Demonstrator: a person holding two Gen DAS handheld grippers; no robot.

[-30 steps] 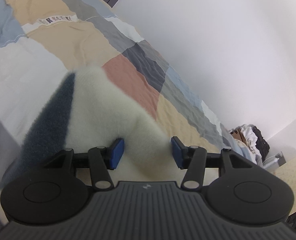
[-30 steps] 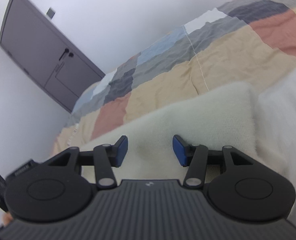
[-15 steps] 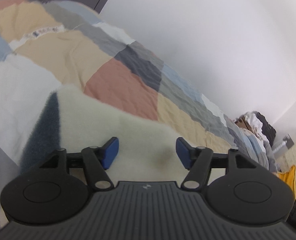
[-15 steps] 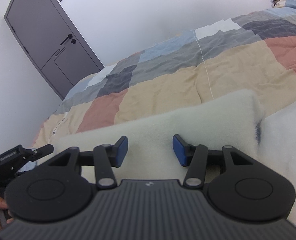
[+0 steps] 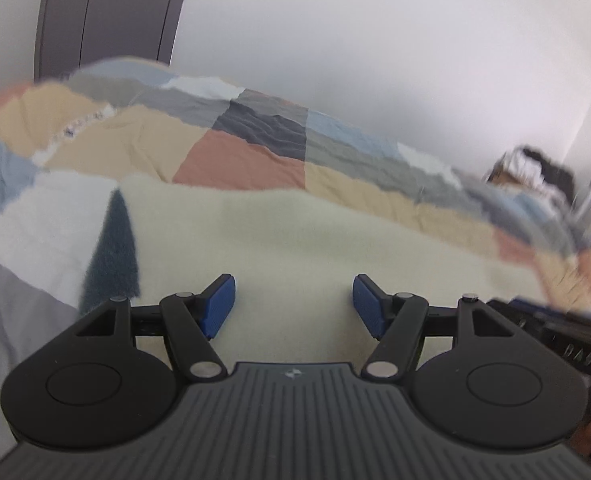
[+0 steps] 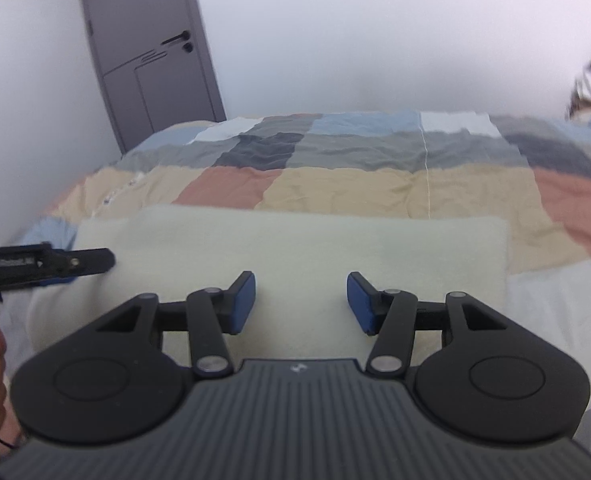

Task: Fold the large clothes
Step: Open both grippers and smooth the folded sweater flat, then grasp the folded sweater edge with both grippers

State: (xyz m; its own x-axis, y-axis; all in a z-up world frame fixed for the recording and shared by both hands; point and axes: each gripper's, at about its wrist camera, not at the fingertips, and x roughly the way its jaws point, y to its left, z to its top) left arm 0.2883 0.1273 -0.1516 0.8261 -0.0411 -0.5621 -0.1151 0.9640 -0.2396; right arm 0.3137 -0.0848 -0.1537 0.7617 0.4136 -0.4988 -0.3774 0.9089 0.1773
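Both views have been swung up and levelled vs. 1 s ago: the door now stands upright at top left, and the garment, then bunched and lifted toward the cameras, is now seen spread flat. Left view is motion-blurred at its right side.

The cream fleece garment w/ a dark blue-grey triangular patch (image 5: pixel 295 240) lies as a wide folded band on the patchwork quilt of beige, salmon, grey and blue squares (image 6: pixel 375 184) covering the bed, near the bed's front edge; its far edge runs roughly parallel to the wall side. The long axis lies left-right across both views, i.e. crosswise to the fingers. The dark patch (image 5: pixel 111 256) sits at the garment's left end.

The left hand-held gripper (image 5: pixel 293 300) is held w/ blue pads apart, nothing between them, the fleece directly ahead and below. The right hand-held gripper (image 6: pixel 300 302) is likewise spread and empty, over the garment's mid-to-right part; the right end edge (image 6: pixel 503 248) is nearer this one. The left unit is seen in the right view at the garment's left end (image 6: pixel 47 262).

Judged: a fold has just been laid down and released. Whether pads touch the fleece can't be told. Next fold prob. end-to-end along the long axis, each end taken by its nearer hand.
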